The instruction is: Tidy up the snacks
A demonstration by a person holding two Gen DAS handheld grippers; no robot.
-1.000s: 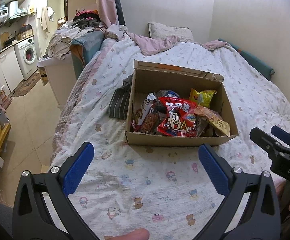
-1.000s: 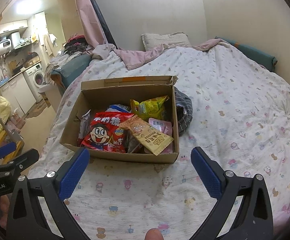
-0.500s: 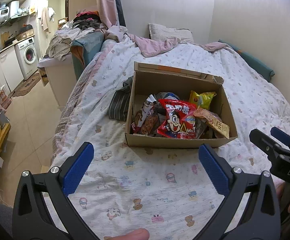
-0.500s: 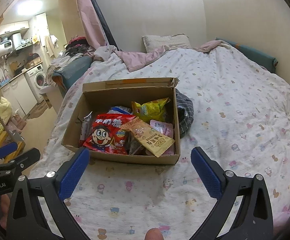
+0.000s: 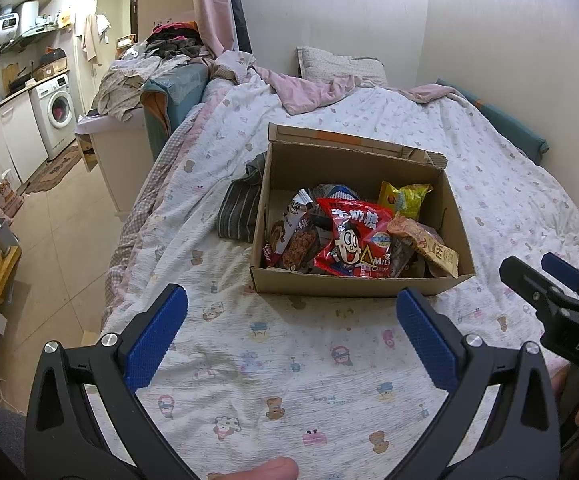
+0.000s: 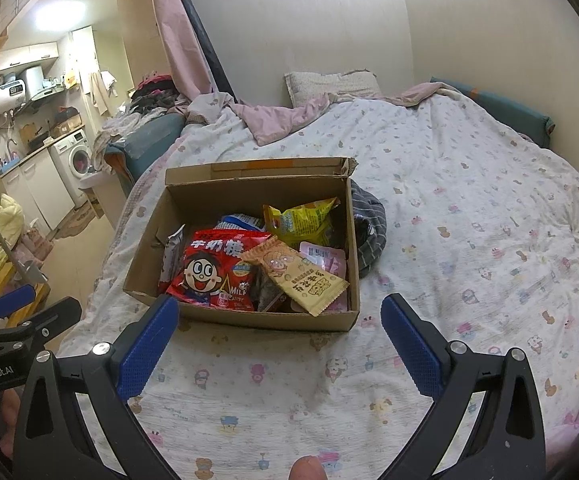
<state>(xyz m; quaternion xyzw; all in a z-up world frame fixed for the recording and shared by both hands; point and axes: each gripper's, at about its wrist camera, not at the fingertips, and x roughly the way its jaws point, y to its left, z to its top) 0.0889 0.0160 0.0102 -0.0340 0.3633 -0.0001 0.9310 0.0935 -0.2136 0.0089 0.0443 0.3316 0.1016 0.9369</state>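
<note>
Presently, I hold my left gripper (image 5: 291,334) and right gripper (image 6: 279,334) spread and empty short of the cardboard box (image 6: 249,318), where the snacks (image 6: 217,270) lie heaped together on the bed (image 6: 469,240).

Cartoon-print bed (image 5: 289,352), pale walls (image 5: 329,20), tiled floor (image 5: 61,216) — washing machine (image 5: 59,110) beyond

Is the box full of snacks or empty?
Nearly full. The open box holds a heap of packets, with a red candy bag and a yellow bag on top.
</note>
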